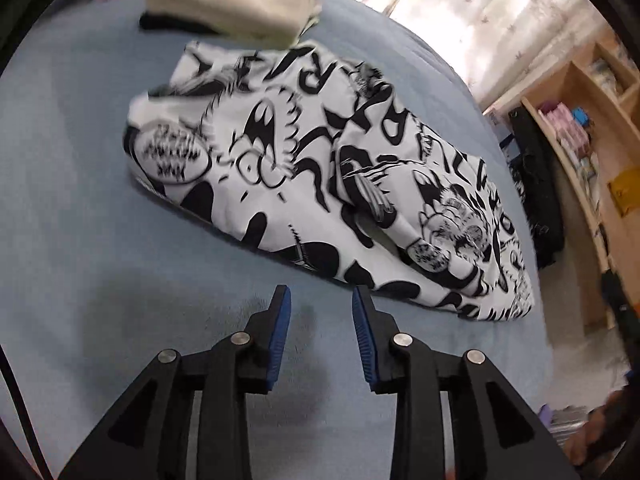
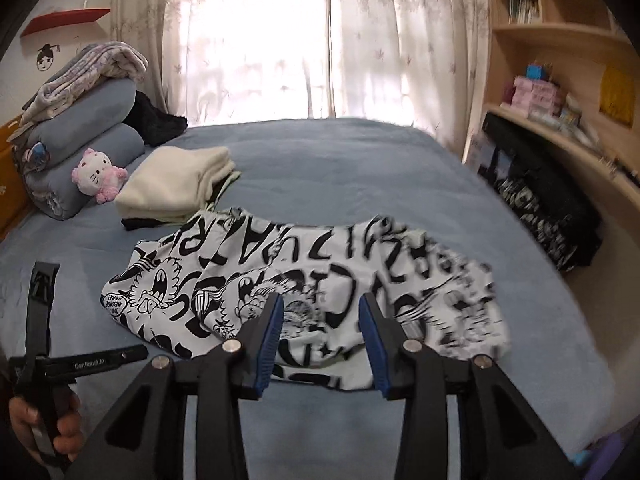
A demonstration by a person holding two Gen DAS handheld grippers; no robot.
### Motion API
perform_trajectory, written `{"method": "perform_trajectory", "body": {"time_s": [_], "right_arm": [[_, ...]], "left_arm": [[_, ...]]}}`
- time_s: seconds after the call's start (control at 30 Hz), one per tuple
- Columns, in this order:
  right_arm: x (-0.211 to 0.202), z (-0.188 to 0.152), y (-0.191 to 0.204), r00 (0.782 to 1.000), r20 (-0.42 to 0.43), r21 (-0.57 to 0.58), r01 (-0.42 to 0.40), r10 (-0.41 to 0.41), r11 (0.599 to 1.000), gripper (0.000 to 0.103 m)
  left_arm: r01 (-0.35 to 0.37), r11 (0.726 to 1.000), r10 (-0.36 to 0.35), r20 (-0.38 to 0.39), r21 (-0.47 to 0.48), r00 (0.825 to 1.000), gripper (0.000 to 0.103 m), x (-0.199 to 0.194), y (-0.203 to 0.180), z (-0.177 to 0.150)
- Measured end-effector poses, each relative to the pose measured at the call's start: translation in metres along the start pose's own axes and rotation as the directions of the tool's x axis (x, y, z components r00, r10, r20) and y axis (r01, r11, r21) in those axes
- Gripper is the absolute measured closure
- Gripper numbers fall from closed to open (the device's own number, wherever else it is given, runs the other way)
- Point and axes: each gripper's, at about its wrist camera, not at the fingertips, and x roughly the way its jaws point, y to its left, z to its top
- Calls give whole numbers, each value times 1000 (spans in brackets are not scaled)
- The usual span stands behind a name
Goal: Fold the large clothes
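We see a blue bed (image 2: 320, 168) before curtains (image 2: 256, 40), wooden shelves (image 2: 560, 40) alongside. The printed shirt (image 1: 320, 184) lies on it beside folded clothes (image 2: 176, 188). Our left claw (image 1: 321, 300) and right claw (image 2: 321, 308) are spread, pinching nothing.

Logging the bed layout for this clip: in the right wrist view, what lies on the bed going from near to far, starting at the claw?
Right claw → black-and-white printed garment → cream folded stack → pink and white plush toy → rolled blue pillows → curtained window.
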Motion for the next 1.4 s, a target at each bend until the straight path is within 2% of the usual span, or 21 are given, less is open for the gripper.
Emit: {"method": "perform_trajectory", "body": {"time_s": [0.2,0.27,0.57,0.7,0.83,0.97,1.13,1.27,1.3,1.37,1.4], "right_arm": [[52,-5,12,999,-19,32,-26,26,999,66],[67,-5,16,999,-26,39,-36,37,999,67],[116,-3,29,994,-81,54,-74,79,996,66],[125,2,33,991,-90,72,-95,101,993,66],[130,1,35,987,-101,77,-119,126,990,66],[133,-2,38,984,-110,72,-133,140,989,66],[138,-3,37,984,-113,84,-129,138,988,66],[143,-4,32,986,-112,88,-114,123,990,67],[146,-4,31,988,-105,83,-106,114,991,67],[151,-3,31,990,-106,65,-91,97,994,87],[156,-3,31,989,-118,55,-86,92,995,90]], "left_arm": [[68,990,-67,6,-121,998,74,38,33,12],[111,983,-110,19,-149,994,74,47,41,16],[231,958,-220,80,-172,972,62,66,51,39],[270,940,-259,80,-209,963,62,67,58,39],[303,923,-289,95,-238,953,62,53,69,26],[334,906,-297,173,-261,939,61,37,84,15],[369,877,-317,205,-308,926,60,52,91,29],[349,881,-290,218,-320,932,58,74,84,48],[348,882,-285,226,-320,931,58,78,82,53],[337,889,-270,238,-311,933,58,81,79,61],[325,897,-256,246,-300,935,58,82,75,65]]}}
